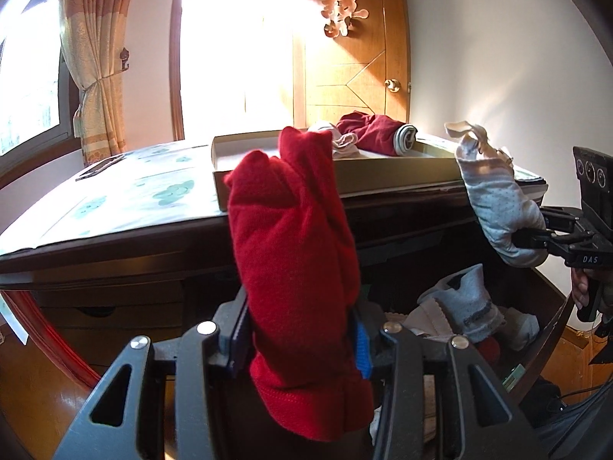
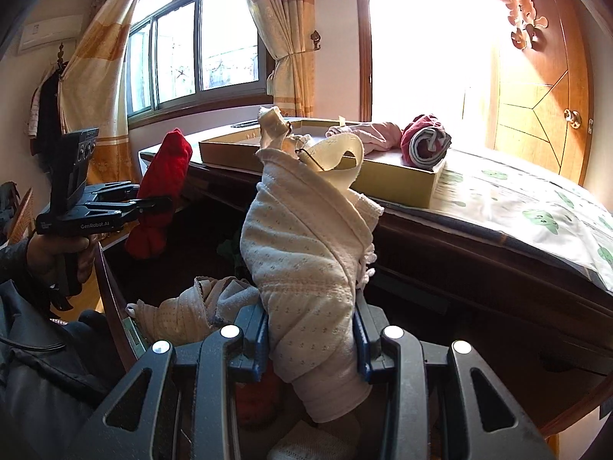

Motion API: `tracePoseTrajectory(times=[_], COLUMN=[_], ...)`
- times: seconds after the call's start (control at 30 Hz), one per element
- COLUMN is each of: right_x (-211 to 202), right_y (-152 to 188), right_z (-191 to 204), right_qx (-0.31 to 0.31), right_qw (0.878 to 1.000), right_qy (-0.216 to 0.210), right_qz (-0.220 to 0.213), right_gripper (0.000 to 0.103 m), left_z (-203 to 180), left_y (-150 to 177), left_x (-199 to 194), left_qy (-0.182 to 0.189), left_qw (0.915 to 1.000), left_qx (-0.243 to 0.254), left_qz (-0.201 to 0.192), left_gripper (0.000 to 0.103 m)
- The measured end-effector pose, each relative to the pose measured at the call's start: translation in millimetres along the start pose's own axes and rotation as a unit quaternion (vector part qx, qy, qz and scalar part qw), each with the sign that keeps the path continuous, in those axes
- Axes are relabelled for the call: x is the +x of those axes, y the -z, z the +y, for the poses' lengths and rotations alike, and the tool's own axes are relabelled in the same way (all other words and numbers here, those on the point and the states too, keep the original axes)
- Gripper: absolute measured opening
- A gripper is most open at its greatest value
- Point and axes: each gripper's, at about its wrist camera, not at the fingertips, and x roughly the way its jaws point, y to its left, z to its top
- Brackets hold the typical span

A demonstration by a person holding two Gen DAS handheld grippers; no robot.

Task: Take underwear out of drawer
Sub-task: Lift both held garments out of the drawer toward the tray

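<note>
Left wrist view: the left gripper (image 1: 299, 349) has its blue pads clamped on a rolled bright-red knitted garment (image 1: 295, 253), standing upright above the open dark wooden drawer (image 1: 551, 322). Over to the right wrist view, the right gripper (image 2: 310, 345) pinches a cream dotted padded undergarment (image 2: 306, 253) with loose straps, lifted clear of the drawer too. Behind, a shallow tan cardboard tray (image 2: 398, 184) sits on the dresser top, already holding a dark-red rolled piece (image 2: 425, 138) and what looks like pale pink fabric (image 2: 375, 134), washed out by glare.
</note>
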Motion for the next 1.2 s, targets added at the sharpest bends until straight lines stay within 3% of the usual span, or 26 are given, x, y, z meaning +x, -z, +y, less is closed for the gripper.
tracePoseTrajectory(times=[1.2], right_x=[-30], right_y=[9], right_z=[3], right_qx=[-0.008], right_qw=[0.994], right_qy=[-0.004], right_qz=[-0.108], right_gripper=[0.038], left_z=[-10], left_y=[-16], left_x=[-25], left_qy=[-0.027], left_qw=[0.9952], left_qx=[0.011], left_qz=[-0.094], left_gripper=[0.043])
